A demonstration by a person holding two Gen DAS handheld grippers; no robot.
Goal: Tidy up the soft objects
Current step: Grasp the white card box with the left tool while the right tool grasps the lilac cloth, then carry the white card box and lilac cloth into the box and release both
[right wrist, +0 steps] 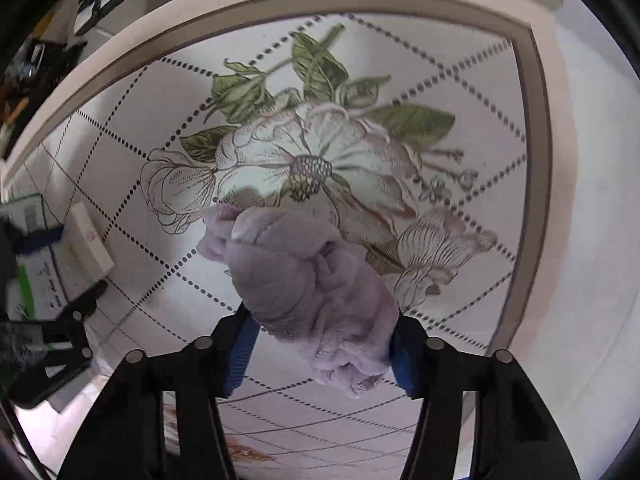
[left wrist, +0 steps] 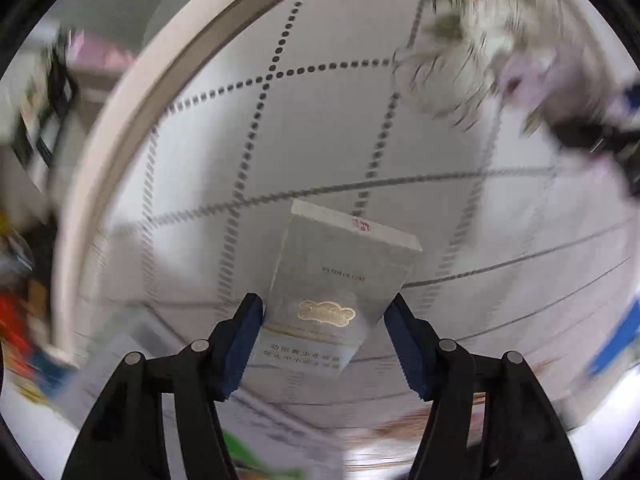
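We see heavy motion blur in the left wrist view, clutter at its left edge unreadable; our left gripper [left wrist: 324,312] clamps a grey packet [left wrist: 332,292] between its pads, held above the tablecloth [left wrist: 320,120]. In the right view our right gripper [right wrist: 324,328] pinches the bunched lilac cloth [right wrist: 304,284], which hides part of the printed flower [right wrist: 308,160]; the packet shows at far left [right wrist: 86,240], partly cut off

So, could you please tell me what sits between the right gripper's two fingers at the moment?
A bunched lilac cloth fills the gap of the right gripper, pressed between both pads, as the right wrist view shows.
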